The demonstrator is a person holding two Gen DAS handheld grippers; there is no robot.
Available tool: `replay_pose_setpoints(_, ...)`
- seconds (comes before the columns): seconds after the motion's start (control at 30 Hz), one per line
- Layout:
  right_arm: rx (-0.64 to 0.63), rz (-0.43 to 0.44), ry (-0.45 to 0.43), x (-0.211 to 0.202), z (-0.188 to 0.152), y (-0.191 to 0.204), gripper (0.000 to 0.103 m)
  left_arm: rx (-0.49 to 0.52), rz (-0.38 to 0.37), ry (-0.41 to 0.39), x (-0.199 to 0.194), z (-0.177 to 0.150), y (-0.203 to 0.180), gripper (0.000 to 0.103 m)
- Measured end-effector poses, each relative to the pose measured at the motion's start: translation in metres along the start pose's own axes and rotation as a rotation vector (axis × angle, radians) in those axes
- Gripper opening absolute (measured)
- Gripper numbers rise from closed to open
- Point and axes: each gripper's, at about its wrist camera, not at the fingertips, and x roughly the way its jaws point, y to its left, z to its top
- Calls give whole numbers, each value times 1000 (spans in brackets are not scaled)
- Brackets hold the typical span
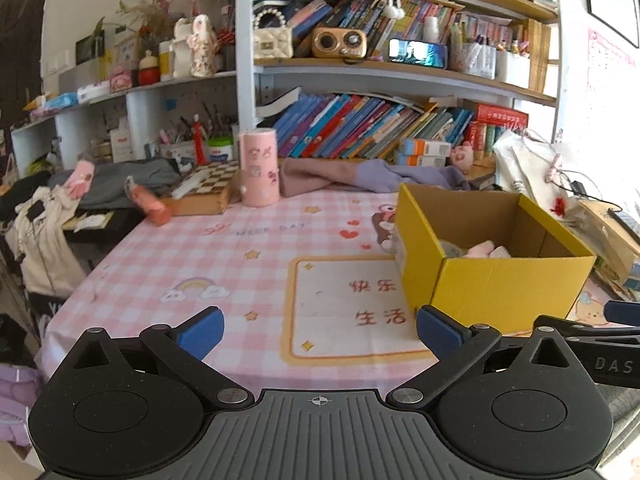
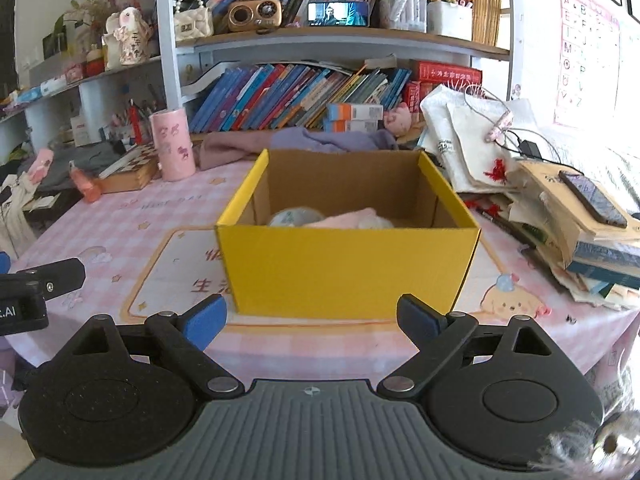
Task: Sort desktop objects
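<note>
**Both grippers empty over a half-filled sorting box**

The worktop [image 2: 132,216], under a pink checked cloth, fills the middle of both views. The yellow box [image 2: 348,272] stands open-topped at the centre of the right wrist view and at right of centre in the left wrist view, its long side running across the frame, one broad wall facing the right camera. Inside, low against the near wall, lie a roll of tape [image 2: 294,216] and a pink soft thing [image 2: 344,218].

Still unsorted, as I judge it: the pink cylinder [image 1: 259,168] standing upright at upper centre of the left view, and an orange tube [image 1: 150,202] lying at a slant to its left, near the cloth's far left edge.

The left gripper [image 1: 318,334] is spread wide, nothing between its fingers; the right gripper [image 2: 312,318] likewise, just short of the box's near wall.

Risks: reaching over, a finger could catch the box rim and shove it. The tall cylinder could topple if nudged. The tube could roll off the edge.
</note>
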Motion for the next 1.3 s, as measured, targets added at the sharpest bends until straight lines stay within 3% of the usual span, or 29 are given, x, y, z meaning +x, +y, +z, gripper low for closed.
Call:
replay_pose_setpoints(0.2, 12, -11, 15, -8, -10, 12, 92, -15, 41, 52, -1, -11, 16, 103)
replay_pose_setpoints(0.33, 6, -13, 32, -10, -15, 19, 93, 46, 90, 23, -7, -20, 18, 103)
replay_pose_setpoints(0.7, 1, 2, 67, -13, -23, 32, 94, 94, 30, 37, -14, -26, 18, 103)
replay_pose_setpoints(1.3, 2, 2, 79, -16, -26, 38, 95, 89, 14, 56, -13, -28, 24, 103)
